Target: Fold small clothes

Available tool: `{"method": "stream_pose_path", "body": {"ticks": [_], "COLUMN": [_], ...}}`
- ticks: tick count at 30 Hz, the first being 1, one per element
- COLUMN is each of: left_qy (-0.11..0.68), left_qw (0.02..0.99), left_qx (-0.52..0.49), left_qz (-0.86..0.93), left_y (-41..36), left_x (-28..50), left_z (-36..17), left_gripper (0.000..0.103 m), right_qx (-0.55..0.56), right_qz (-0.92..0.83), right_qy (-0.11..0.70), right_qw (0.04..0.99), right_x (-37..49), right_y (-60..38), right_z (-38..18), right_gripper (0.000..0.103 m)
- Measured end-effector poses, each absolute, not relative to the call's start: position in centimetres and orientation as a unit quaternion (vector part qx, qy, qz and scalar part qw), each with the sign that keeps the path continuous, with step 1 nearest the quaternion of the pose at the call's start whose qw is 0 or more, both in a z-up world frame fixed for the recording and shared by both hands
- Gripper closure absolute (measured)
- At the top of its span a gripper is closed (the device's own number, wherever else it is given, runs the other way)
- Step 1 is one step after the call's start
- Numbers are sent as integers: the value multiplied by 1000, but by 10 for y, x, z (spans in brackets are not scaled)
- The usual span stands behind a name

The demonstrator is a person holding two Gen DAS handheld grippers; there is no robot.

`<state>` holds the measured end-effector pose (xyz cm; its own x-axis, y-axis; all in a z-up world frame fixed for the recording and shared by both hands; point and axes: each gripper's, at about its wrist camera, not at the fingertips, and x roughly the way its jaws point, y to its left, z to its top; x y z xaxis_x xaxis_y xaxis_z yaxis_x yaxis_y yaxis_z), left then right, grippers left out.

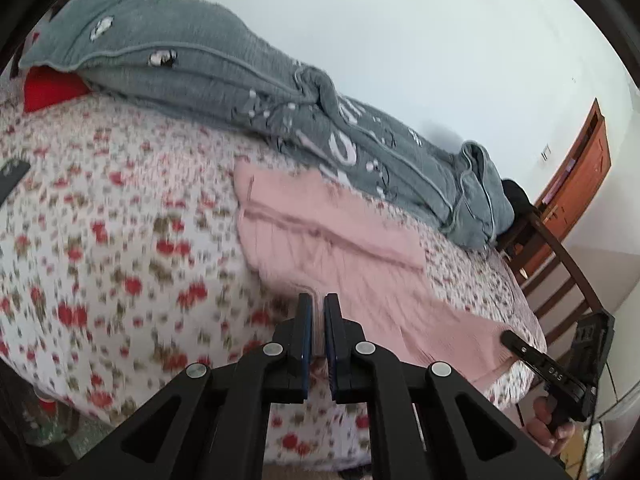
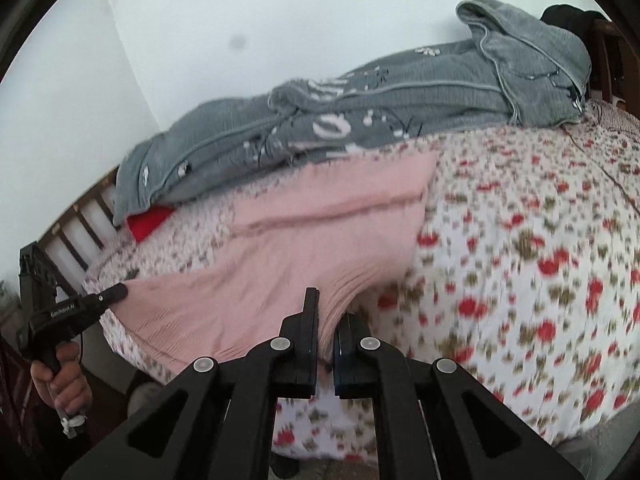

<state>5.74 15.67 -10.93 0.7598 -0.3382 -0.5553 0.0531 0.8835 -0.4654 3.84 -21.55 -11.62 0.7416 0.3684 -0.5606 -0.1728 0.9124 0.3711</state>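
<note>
The left gripper [image 1: 318,308] and right gripper [image 2: 330,308] are each clamped on a near corner of the pink garment [image 1: 320,224], which lies on the floral bed [image 1: 100,240]. If the thin knit slips from either grip, the fold may go crooked.

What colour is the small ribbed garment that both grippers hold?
The small ribbed garment is pale pink, best seen in the right wrist view.

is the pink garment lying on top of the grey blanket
No, the pink garment lies on the floral bedsheet in front of the grey blanket, its near edge pinched by both grippers.
</note>
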Motion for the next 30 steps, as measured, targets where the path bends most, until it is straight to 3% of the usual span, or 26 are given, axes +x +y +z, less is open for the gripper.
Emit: {"method": "stream_pose_path", "body": {"ticks": [14,30], "left_qy": [307,329], "left_qw": [924,918], "left_qx": [-222,-220], "left_qz": [-56,-39], "left_y": [159,155], "left_x": [161,287], "left_z": [-70,-119], "left_gripper": [96,96], "right_qx": [194,210], "right_qz": [130,114], "right_qy": [312,337], "right_qw": [921,911], "right_x": [136,266], "right_y": [-227,-234], "right_z": [-72,-105], "right_gripper": [98,98]}}
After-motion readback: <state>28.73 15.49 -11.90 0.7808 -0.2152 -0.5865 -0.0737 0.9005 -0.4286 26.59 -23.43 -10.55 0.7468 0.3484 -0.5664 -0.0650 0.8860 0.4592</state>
